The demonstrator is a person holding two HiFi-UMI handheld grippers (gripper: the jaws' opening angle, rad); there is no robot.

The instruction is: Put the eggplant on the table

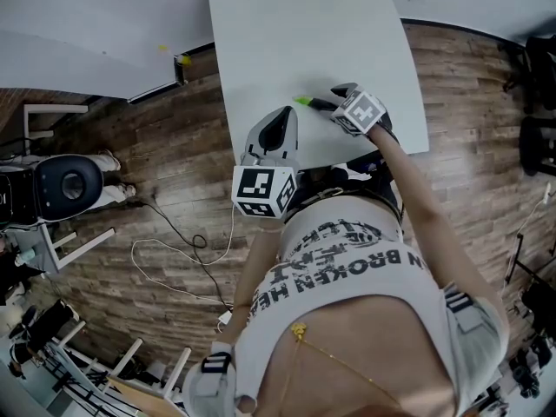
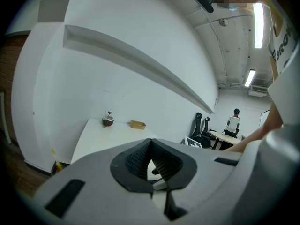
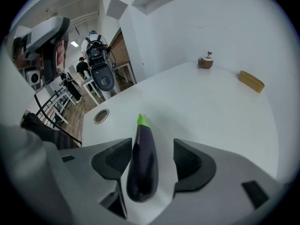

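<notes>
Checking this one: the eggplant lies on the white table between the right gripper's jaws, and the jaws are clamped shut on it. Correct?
Not quite. The eggplant does lie on the white table between the jaws of the right gripper, but the jaws stand open, with a clear gap beside it, not clamped. The right gripper view shows this.

Your eggplant (image 3: 142,165) is dark purple and glossy, with a bright green stem cap. It lies flat on its side, whole, on the near part of the white bench (image 3: 211,111), well inside the bench's edges.
</notes>
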